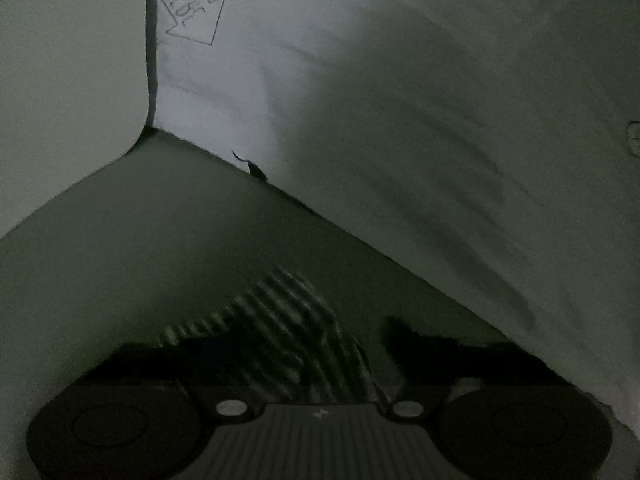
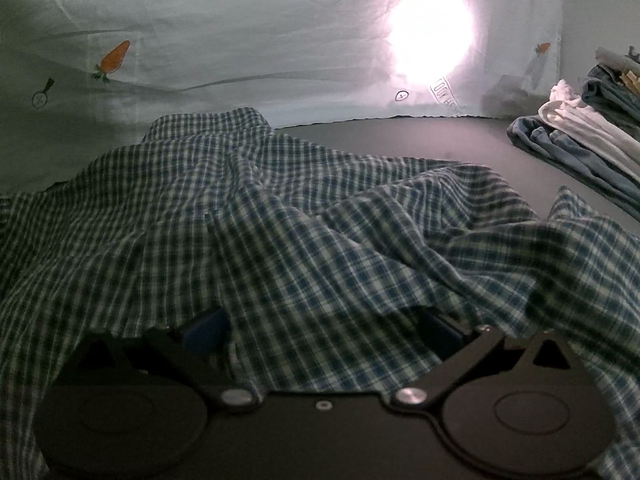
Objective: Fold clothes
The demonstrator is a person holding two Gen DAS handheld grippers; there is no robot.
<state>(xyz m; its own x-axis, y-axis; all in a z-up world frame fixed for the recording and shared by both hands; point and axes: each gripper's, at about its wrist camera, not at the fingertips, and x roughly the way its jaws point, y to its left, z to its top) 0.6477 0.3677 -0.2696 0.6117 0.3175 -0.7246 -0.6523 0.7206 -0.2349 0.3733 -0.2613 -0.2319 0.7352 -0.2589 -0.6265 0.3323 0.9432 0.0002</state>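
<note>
Worktop [image 2: 400, 148]: a dark, flat surface, bare in the middle right of the right wrist view; in the left wrist view it fills the dim lower left.
Backdrop [image 2: 240, 20]: a pale sheet printed with small carrots hangs behind the worktop, and a strong light shines through it at the upper middle.
Checked shirt [image 2: 280, 220]: the task's garment, blue and white, lies crumpled and wrinkled over the lower half of the right wrist view, spread loosely on the worktop. No clean fold is visible on it.
Pile of clothes [image 2: 580, 140]: at the right edge, denim and white pieces are stacked, apart from the shirt. I cannot tell if they are finished or waiting.
Right claw [image 2: 320, 332]: it sits low at the bottom of the frame, jaws standing wide, with shirt cloth draped between and over them. The fingertips are covered, so I cannot tell whether they press the cloth.
Left claw [image 1: 288, 336]: jaws narrow, closed on a bunched piece of the checked cloth at the lower middle of this dark view.
Progress: in my judgement folding of this shirt is at the beginning; it must be flattened first, then folded and put aside.
</note>
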